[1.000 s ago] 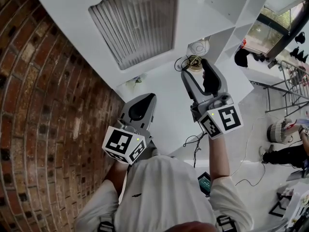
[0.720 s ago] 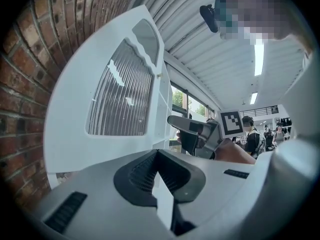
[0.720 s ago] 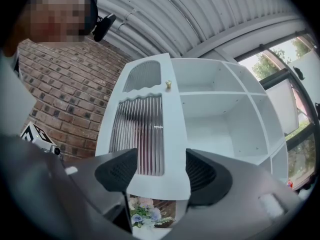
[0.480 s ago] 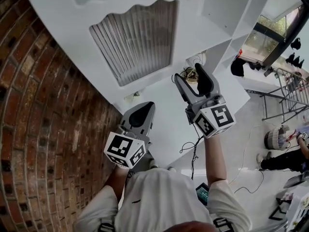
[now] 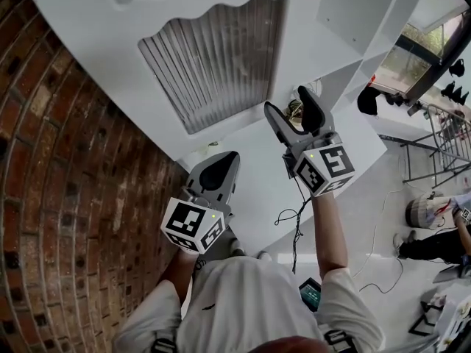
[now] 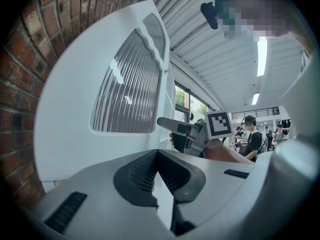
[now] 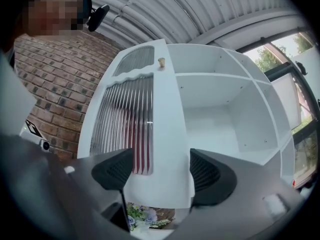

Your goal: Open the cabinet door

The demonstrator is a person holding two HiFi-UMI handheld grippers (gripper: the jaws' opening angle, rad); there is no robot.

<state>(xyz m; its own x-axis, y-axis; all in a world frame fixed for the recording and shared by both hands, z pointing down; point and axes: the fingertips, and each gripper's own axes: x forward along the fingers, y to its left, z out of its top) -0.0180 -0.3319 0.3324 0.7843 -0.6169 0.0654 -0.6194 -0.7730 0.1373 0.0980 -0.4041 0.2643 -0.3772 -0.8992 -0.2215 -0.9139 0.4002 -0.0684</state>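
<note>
Door (image 5: 213, 57) stands open, shelves (image 5: 353, 13) bared: right gripper (image 5: 288, 103) jaws opening, apparently clear of its edge; left gripper (image 5: 224, 160) pinched closed, empty. Next: withdraw.

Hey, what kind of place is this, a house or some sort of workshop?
Probably a workshop or lab hall, not a home: a corrugated ceiling with strip lights, loose cables on the floor, and a white cabinet set against a brick wall.
</note>
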